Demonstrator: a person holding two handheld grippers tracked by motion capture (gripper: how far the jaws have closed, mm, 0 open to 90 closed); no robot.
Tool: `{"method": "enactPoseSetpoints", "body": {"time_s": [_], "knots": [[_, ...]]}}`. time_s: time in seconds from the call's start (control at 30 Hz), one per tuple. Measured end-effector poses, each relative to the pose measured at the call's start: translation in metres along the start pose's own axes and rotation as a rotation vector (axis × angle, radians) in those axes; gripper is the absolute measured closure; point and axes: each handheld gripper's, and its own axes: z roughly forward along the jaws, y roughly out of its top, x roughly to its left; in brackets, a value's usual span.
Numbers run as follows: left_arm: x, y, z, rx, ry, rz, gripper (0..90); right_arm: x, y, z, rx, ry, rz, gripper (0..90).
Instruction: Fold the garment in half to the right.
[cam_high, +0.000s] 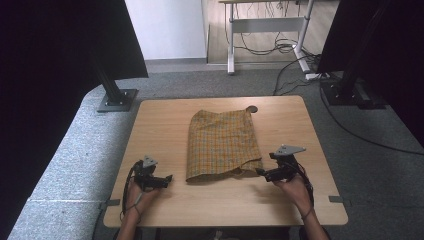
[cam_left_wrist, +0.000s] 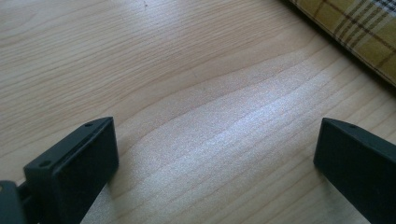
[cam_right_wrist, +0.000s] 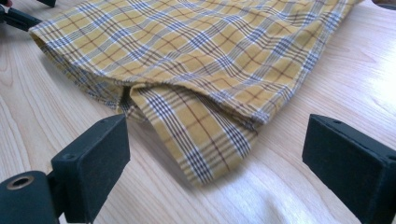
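Cloth (cam_high: 222, 144): yellow plaid, folded, no readable label
Left gripper (cam_high: 167, 179): fingers apart, over bare tabletop (cam_high: 160, 125)
Right gripper (cam_high: 261, 172): fingers apart, at cloth's corner

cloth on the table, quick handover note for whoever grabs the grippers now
Left gripper: open, holding nothing, over bare table left of the cloth's near edge.
Right gripper: open, holding nothing, jaws facing the cloth's near right corner, not yet on it.
Cloth: yellow plaid, lying folded at the table's middle; near right corner layers gape and stick out.
Done: it looks folded at least once.
Left: probably grip the near corners and fold again or tidy them.
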Motion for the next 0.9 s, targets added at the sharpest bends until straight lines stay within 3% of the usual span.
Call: {"method": "enactPoseSetpoints", "body": {"time_s": [0.9], "knots": [[0.000, 0.000, 0.000, 0.000, 0.000, 0.000, 0.0, -0.009, -0.034, -0.041, -0.018, -0.053, 0.034, 7.6]]}}
